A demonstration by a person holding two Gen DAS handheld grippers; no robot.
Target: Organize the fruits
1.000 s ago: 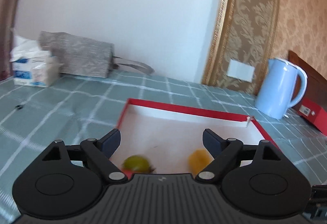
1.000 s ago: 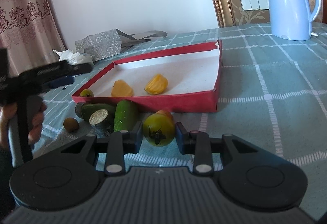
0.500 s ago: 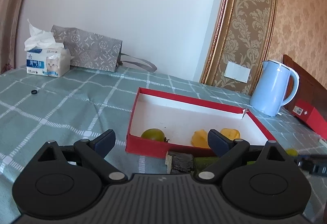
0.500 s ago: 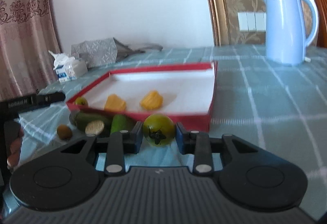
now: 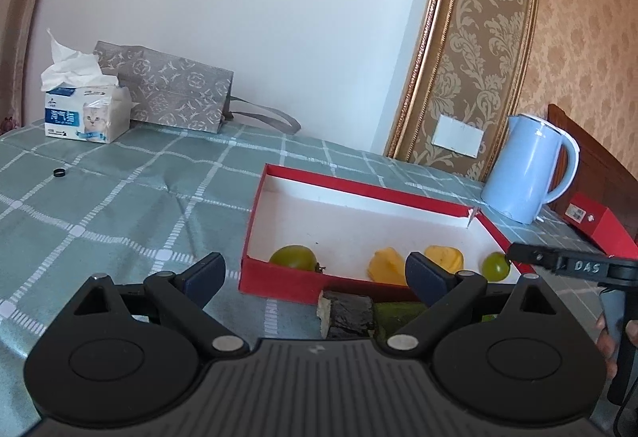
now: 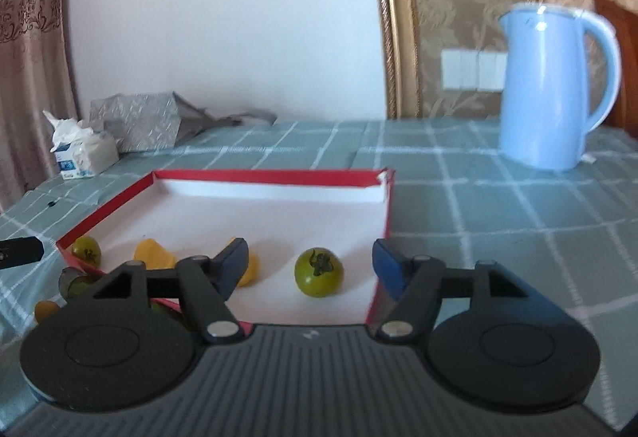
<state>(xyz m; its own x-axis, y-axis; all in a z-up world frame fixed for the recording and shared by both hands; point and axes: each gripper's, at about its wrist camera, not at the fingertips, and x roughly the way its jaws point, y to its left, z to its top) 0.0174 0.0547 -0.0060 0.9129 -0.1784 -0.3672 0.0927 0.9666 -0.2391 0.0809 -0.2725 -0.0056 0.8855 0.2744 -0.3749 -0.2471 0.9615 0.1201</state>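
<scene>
The right gripper (image 6: pixel 310 257) has just sprung open and the green tomato (image 6: pixel 319 272) it carried a second ago now sits free inside the red tray (image 6: pixel 381 265), another fruit delivered, while the left gripper (image 5: pixel 315 273) waits wide and empty.

A blue kettle (image 6: pixel 552 90), tissue box (image 5: pixel 85 116) and grey bag (image 5: pixel 175 94) stand on the table

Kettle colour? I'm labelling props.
Pale blue kettle, clearest in the right wrist view.

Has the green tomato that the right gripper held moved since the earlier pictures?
Yes. The green tomato now lies inside the red box; the right gripper has just opened.
</scene>
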